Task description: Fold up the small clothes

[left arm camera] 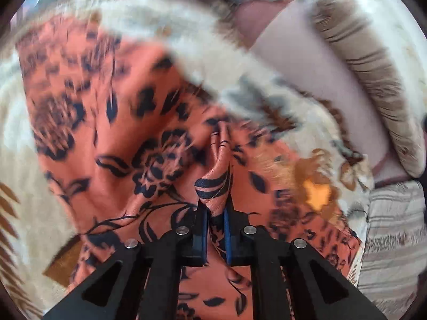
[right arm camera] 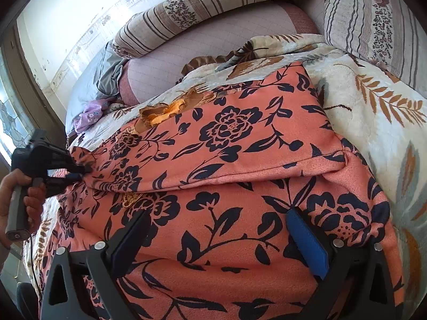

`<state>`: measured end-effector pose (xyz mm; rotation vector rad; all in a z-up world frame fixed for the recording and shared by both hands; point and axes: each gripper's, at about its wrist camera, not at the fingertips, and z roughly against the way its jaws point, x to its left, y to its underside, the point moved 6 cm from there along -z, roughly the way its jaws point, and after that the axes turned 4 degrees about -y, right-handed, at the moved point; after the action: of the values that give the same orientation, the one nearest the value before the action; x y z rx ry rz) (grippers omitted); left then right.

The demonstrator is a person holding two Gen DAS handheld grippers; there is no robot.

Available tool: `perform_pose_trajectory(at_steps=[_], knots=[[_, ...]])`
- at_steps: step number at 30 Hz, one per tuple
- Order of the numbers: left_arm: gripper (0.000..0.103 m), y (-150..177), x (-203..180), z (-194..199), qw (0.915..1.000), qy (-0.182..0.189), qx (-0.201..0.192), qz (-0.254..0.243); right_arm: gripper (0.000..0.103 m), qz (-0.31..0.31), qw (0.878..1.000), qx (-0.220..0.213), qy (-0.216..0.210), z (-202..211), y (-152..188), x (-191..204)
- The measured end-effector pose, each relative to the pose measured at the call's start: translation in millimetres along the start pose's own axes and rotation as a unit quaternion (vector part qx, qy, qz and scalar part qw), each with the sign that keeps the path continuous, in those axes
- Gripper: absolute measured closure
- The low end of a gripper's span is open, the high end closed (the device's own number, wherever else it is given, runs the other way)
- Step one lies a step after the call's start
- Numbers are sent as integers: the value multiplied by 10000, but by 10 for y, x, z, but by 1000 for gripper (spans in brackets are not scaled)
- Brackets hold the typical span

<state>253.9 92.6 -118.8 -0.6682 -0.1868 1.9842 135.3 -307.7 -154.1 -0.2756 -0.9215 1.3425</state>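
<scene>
Fold step: my left gripper (left arm camera: pixel 215 213) pinches the floral garment (right arm camera: pixel 240 144) edge.
My right gripper (right arm camera: pixel 226 229) rests open; next, carry the edge across.

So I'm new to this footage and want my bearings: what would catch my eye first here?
The orange garment with dark blue flowers fills both views, spread over a cream leaf-print blanket with one layer already folded over. The left gripper is shut on a bunched fold of it, while the right gripper stands open over the near part. Striped pillows line the far side.
</scene>
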Motion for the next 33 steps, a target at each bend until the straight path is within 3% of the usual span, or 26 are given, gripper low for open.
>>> perform_pose_trajectory(at_steps=[2,4,6,7,8,10,11,13,15,17,18,20,22,25,27,29,33], knots=[[92,70,-94,448,9980,158,-566,-235,0,9,10000,9,14,-3,1,1],[88,195,-64,614,9957,2,-848,-371,0,12,10000,5,18,-6,3,-2],[81,305,67,321,9972,-332,-509,-434,0,25,10000,7,31,-7,4,0],[56,402,208,56,9971,-642,-47,-407,0,20,10000,9,25,-4,2,0],[48,543,365,-227,9933,-894,608,-397,0,13,10000,11,17,0,0,2],[46,532,347,-102,9929,-839,39,-846,1,8,10000,16,11,4,-3,3],[46,537,322,-17,9914,-893,68,-951,1,6,10000,24,14,2,-2,2],[46,502,336,159,9971,-353,235,-633,1,15,10000,29,30,-2,0,7],[44,372,457,429,9997,129,-91,-206,1,39,10000,43,63,-8,1,15],[25,208,696,667,9986,331,-406,102,0,27,10000,37,48,-6,2,15],[24,112,850,752,9971,399,-564,313,1,27,10000,38,48,-9,1,15],[24,-136,1280,874,9913,488,-833,895,0,40,10000,46,68,-11,3,14],[24,-282,1679,876,9821,633,-838,1566,0,42,10000,45,71,-8,3,10],[25,-662,2313,748,9504,1136,-906,2749,0,52,9999,56,87,-13,3,11],[25,-908,2649,658,9339,1260,-971,3201,0,64,9999,66,111,-14,7,13],[30,-1159,2885,559,9271,1247,-1083,3366,0,78,9998,78,135,-22,8,16],[38,-1538,3215,430,9299,1082,-1195,3307,0,123,9996,109,207,-43,14,22]])
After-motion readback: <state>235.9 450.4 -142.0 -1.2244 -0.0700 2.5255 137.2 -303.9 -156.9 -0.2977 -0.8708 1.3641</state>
